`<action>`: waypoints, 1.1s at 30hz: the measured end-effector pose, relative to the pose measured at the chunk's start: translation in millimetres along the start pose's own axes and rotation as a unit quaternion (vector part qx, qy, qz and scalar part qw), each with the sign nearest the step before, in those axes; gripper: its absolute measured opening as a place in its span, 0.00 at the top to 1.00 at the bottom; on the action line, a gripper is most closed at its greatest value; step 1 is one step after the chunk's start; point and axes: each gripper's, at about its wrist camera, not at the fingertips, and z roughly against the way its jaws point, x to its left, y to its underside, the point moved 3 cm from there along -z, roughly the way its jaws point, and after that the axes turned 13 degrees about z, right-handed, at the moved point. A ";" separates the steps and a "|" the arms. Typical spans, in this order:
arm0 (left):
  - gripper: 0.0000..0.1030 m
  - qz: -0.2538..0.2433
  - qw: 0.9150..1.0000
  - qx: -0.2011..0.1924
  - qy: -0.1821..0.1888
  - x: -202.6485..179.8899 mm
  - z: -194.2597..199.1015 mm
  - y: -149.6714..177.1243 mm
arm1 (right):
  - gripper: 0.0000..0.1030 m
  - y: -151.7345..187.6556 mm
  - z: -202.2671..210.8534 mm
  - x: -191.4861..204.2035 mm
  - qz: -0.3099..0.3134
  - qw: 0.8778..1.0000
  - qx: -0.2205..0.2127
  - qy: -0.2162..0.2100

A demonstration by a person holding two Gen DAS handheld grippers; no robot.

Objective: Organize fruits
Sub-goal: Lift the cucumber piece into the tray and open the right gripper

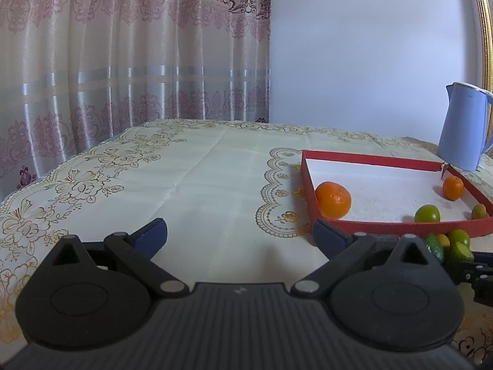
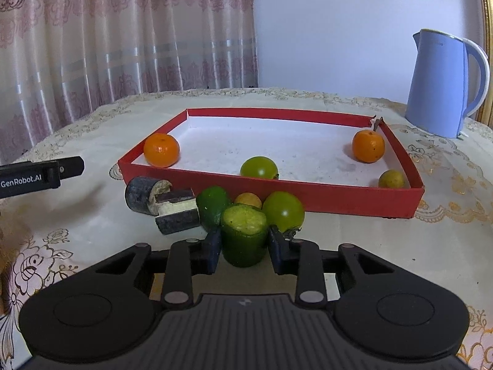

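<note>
On the near side of the desk (image 2: 354, 246), just in front of the red tray (image 2: 308, 199), we have the right hand-held gripper (image 2: 245, 246) clamped on a green cut fruit piece (image 2: 244, 236). Both pads press its sides. The piece stands upright: its long axis runs vertically, and its pale cut face points up and slightly toward the tray.

Behind it, a cluster of loose fruit sits against the tray's near wall: a dark green fruit (image 2: 212, 211) on the left, a small yellow fruit (image 2: 248, 199) in the middle and a round green fruit (image 2: 283, 211) on the right. Two dark cut cylinders (image 2: 163, 205) lie further left. Four fruits lie inside the tray.

We judge these risks:

1. Slip. The skin looks smooth and the grip sits low on the piece; a fast lift could let it tilt or drop.
2. Collision. The held piece appears to touch or nearly touch its neighbours; a forward move before lifting would push them against the tray wall or scatter them.
3. Snagging. A low carry could catch the tray's near wall.

The left hand-held gripper (image 1: 240, 234) hangs over bare desk to the left of the tray, with its jaws wide apart and nothing between them.
</note>
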 end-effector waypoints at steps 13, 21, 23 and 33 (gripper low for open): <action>0.02 -0.003 1.000 0.007 -0.012 0.0 -2.2 2.3 | 0.70 -9.5 23.4 -4.1 0.023 0.999 -0.033 0.031; 0.02 -0.009 1.000 0.014 -0.024 -1.6 -6.0 3.8 | 0.70 -25.6 29.9 -7.6 0.033 0.997 -0.048 0.043; 0.02 -0.011 0.999 0.016 -0.027 -1.8 -6.6 4.3 | 0.70 -30.4 30.6 -10.1 0.037 0.997 -0.053 0.051; 0.02 -0.021 0.999 0.025 -0.039 -4.2 -10.4 6.7 | 0.70 -40.5 30.1 -26.3 0.048 0.994 -0.071 0.069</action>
